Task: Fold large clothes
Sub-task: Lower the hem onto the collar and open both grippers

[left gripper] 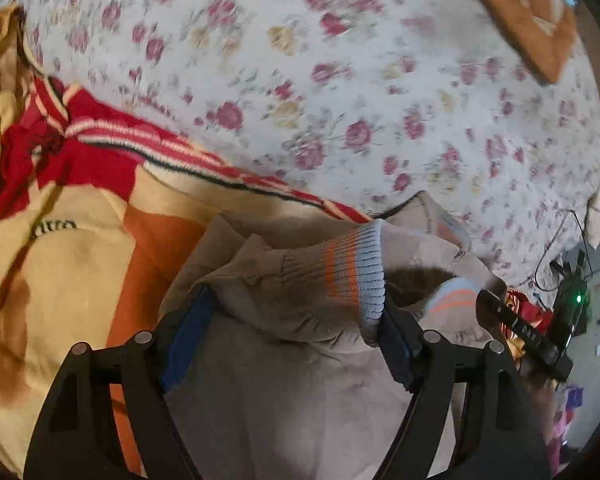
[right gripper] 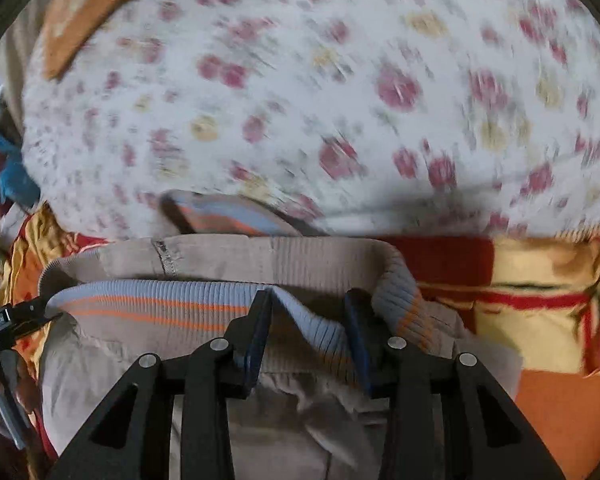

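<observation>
A beige jacket [left gripper: 300, 360] with ribbed blue-and-orange striped trim lies bunched on the flowered bed sheet [left gripper: 340, 80]. My left gripper [left gripper: 292, 328] has its jaws wide apart around bunched jacket cloth, with a ribbed cuff [left gripper: 352, 272] draped over the right finger. My right gripper [right gripper: 308, 328] stands with its jaws apart around a fold of the jacket's ribbed hem [right gripper: 160, 308]. The right gripper also shows in the left wrist view [left gripper: 496, 312] at the jacket's edge. The left gripper shows at the left of the right wrist view [right gripper: 28, 312].
A cream, red and orange blanket [left gripper: 80, 220] lies left of the jacket, and shows in the right wrist view [right gripper: 540, 300]. An orange and cream cloth [left gripper: 528, 12] lies at the far side of the bed. The bed edge, cables and clutter [left gripper: 572, 280] are at right.
</observation>
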